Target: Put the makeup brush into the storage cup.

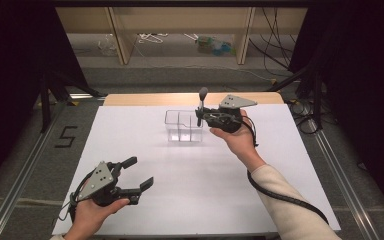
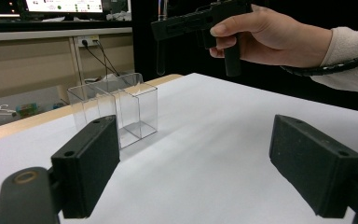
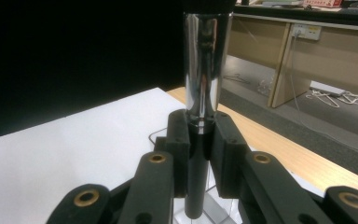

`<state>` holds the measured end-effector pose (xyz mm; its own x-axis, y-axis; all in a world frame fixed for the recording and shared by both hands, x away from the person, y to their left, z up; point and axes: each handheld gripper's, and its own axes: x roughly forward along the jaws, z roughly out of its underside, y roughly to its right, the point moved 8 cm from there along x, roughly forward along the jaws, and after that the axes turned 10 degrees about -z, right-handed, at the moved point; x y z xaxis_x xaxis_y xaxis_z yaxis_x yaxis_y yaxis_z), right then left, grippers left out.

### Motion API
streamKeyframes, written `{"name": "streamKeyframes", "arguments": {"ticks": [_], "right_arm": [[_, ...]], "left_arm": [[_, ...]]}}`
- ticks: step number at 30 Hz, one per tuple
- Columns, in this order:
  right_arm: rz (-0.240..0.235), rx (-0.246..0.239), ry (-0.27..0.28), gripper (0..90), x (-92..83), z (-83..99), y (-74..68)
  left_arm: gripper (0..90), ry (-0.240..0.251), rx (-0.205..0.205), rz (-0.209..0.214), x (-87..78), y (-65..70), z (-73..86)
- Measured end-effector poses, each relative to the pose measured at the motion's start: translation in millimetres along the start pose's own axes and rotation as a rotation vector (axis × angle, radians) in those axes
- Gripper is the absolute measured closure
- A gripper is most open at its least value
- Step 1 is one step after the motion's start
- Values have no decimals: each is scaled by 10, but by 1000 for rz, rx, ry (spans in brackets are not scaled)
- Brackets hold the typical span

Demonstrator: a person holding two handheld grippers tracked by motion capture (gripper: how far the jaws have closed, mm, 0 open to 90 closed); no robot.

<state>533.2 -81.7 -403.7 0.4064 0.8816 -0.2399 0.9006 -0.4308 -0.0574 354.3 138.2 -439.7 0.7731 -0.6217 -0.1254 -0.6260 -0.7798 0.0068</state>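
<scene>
The brush [image 1: 201,106] is standing upright in the right claw [image 1: 200,116], its shiny metal sleeve [image 3: 204,70] rising above the pads and its dark handle [image 3: 196,186] hanging below them. The jaws are clamping together on the handle from both sides. In the high view the brush is hovering just above the right-hand edge of a clear box [image 1: 182,125], with its rounded grey head at the top and the lower tip pointing down at the box's rim. The box is sitting on the white tabletop [image 1: 130,145] a little past the centre, toward twelve o'clock; a thin wall is dividing it into two compartments, and which one the tip is over cannot be told.

The right hand [image 1: 235,134] is gripping its tool from four o'clock of the box, the sleeve and a ribbed black cable [image 1: 280,195] trailing back toward five o'clock. In the left gripper view that hand [image 2: 270,35] is showing high up, holding the tool above the box [image 2: 116,109].

The left claw [image 1: 139,176] is resting well apart from the box — down at seven o'clock of the tabletop — with its jaws spread wide and nothing between them. The left hand [image 1: 92,212] is holding it near the front edge.
</scene>
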Motion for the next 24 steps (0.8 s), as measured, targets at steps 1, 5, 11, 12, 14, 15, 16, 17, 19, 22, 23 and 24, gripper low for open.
{"name": "streamKeyframes", "arguments": {"ticks": [1, 5, 11, 12, 14, 15, 16, 17, 19, 22, 23, 24], "right_arm": [[-1, 9, -7, 794, -1, 6, -5], [-7, 22, -12, 794, 8, 12, -11], [-1, 19, -12, 794, 7, 7, 4], [-1, 19, -12, 794, 8, 7, 6], [-4, 22, -11, 793, 15, 9, 6], [-5, 23, -12, 794, 17, 9, 7], [-6, 23, -13, 794, 21, 10, 7], [-4, 21, -14, 794, 21, 9, 12], [-2, 21, -12, 794, 28, 6, 16], [-4, 22, -13, 794, 36, 2, 19], [-3, 21, -12, 794, 37, 0, 20], [-2, 21, -12, 794, 38, -1, 23]], "left_arm": [[158, 0, -1, -1, 0, 0, 0], [158, 0, 5, 1, 0, -4, 0], [158, 0, 4, 1, 0, -4, 1], [158, -1, 3, 1, 0, -4, 1], [158, -1, 4, 0, 1, -5, 2], [158, -1, 4, 1, 1, -6, 2], [158, -2, 5, 1, 1, -7, 3], [158, -2, 5, 0, 1, -7, 3], [158, 0, 5, 3, 1, -6, 2], [158, -1, 5, 2, 0, -8, 3], [158, -1, 5, 2, 0, -9, 4], [158, -1, 5, 2, 0, -9, 4]]}}
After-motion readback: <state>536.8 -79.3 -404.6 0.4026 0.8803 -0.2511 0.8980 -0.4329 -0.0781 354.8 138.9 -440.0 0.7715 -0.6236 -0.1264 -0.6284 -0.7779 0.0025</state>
